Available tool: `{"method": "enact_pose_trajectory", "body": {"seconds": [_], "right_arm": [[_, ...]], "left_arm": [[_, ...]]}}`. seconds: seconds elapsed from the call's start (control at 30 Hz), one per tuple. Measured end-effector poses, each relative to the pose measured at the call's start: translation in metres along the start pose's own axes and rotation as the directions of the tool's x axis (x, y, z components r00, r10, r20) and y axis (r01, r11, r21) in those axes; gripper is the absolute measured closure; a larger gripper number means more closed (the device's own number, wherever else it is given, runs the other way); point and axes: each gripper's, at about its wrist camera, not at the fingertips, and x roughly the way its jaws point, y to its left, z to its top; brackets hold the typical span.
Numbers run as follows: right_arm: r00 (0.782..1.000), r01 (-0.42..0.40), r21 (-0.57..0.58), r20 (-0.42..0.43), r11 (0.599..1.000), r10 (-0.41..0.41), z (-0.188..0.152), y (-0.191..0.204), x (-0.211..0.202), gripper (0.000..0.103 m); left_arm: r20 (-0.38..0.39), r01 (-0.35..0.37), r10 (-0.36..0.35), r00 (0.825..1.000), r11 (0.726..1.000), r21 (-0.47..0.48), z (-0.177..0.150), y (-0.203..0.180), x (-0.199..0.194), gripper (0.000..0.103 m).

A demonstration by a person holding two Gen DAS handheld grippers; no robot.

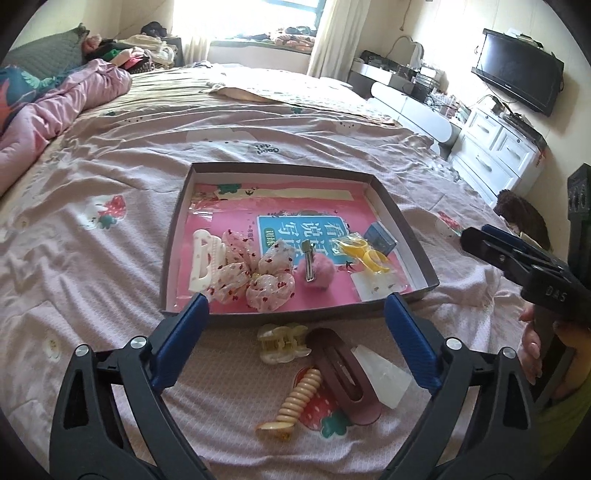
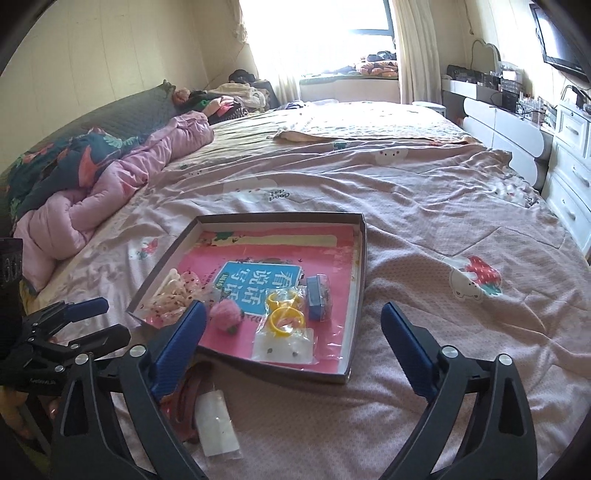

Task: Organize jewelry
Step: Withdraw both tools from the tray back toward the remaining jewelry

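A shallow cardboard tray [image 1: 413,236] [image 2: 360,295] lies on the bed. In it are a white claw clip [image 1: 203,262], a floral scrunchie [image 1: 255,277], a pink pompom clip [image 1: 316,271] [image 2: 225,312], bagged yellow rings [image 1: 364,254] [image 2: 284,314] and a small blue box [image 1: 380,238] [image 2: 319,297]. On the bedspread in front lie a yellowish claw clip [image 1: 280,341], a brown oval clip [image 1: 347,373], a beige spiral clip [image 1: 295,400] and a clear bag [image 1: 380,376] [image 2: 216,419]. My left gripper [image 1: 295,321] is open and empty above these. My right gripper [image 2: 293,332] is open and empty over the tray's near edge.
The pink bedspread [image 2: 443,229] spreads all around. A bunched pink quilt [image 1: 55,107] lies at the far left. White drawers [image 1: 495,155] and a wall television [image 1: 517,70] stand to the right. A window [image 2: 332,26] is at the far end.
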Motion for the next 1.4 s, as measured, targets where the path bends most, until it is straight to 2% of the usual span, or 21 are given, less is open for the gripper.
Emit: {"method": "enact_pose_trajectory", "body": {"seconds": [0.1,0.9,1.4], "right_arm": [[1.000,-0.001,-0.001,0.009,1.000,0.001,-0.002,0.003,-0.008,0.008],[0.998,-0.041,-0.082,0.047,0.996,0.045,-0.028,0.028,-0.068,0.007],[0.998,-0.058,-0.150,0.006,0.987,0.060,-0.057,0.039,-0.074,0.007]], "left_arm": [[0.006,-0.017,0.017,1.000,1.000,-0.006,-0.002,0.001,-0.005,0.011],[0.062,-0.073,0.074,0.995,0.997,-0.018,-0.024,0.003,-0.056,0.011],[0.026,-0.128,0.129,0.991,0.991,-0.022,-0.050,0.010,-0.060,0.011]]}}
